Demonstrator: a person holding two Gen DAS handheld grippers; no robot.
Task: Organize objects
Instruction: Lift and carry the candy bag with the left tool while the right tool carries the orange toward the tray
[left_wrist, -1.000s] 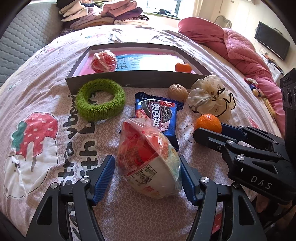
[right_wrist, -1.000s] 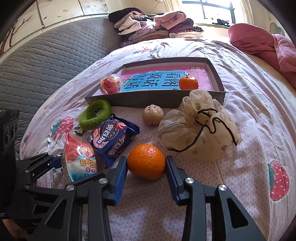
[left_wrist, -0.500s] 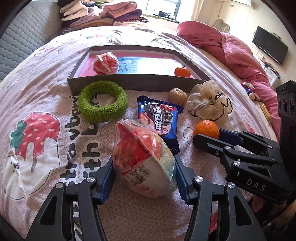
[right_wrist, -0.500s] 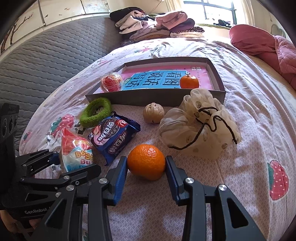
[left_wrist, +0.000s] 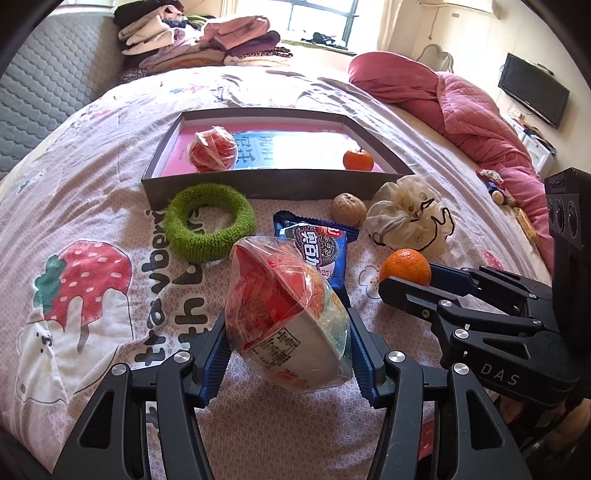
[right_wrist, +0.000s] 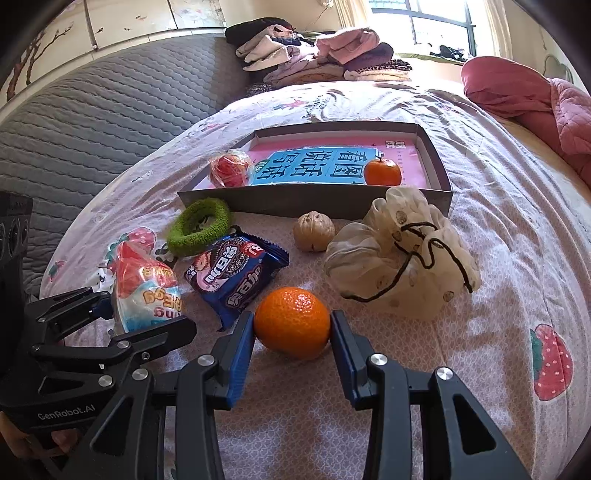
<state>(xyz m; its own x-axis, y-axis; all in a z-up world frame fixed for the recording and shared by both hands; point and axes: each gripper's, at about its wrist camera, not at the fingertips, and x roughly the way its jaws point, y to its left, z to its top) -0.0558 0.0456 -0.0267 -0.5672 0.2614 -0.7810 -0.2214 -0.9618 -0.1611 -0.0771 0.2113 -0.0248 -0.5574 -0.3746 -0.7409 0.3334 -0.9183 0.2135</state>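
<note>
Left gripper (left_wrist: 286, 363) is pinching a plastic-wrapped red-and-white instant noodle bowl (left_wrist: 284, 314), blue pads pressing on both its sides; the bowl is sitting tilted between the fingers, over the pink strawberry-print bedsheet (left_wrist: 92, 206). Whether it is clear of the sheet cannot be told.

Right gripper (right_wrist: 291, 343) is clamping a round orange tangerine (right_wrist: 291, 322), blue pads touching it left and right, the fruit sitting on the sheet.

Ahead of the left gripper, just past the bowl: a blue foil cookie packet (left_wrist: 317, 249) lying flat, and to its left a fuzzy green ring scrunchie (left_wrist: 209, 222). Ahead of the right gripper: a wrinkled tan walnut (right_wrist: 314, 231) and, to the right of it, a cream drawstring fabric pouch with black cord (right_wrist: 402, 258), its far edge lying against the box wall.

Farther ahead of both grippers, a shallow grey cardboard box with a pink-and-blue printed floor (right_wrist: 314, 201) is holding a second small tangerine (right_wrist: 382, 171) at its right and a plastic-wrapped red ball-like item (right_wrist: 229, 170) at its left.

Beyond the box, folded clothes (right_wrist: 314, 55) are piled at the bed's far end.
</note>
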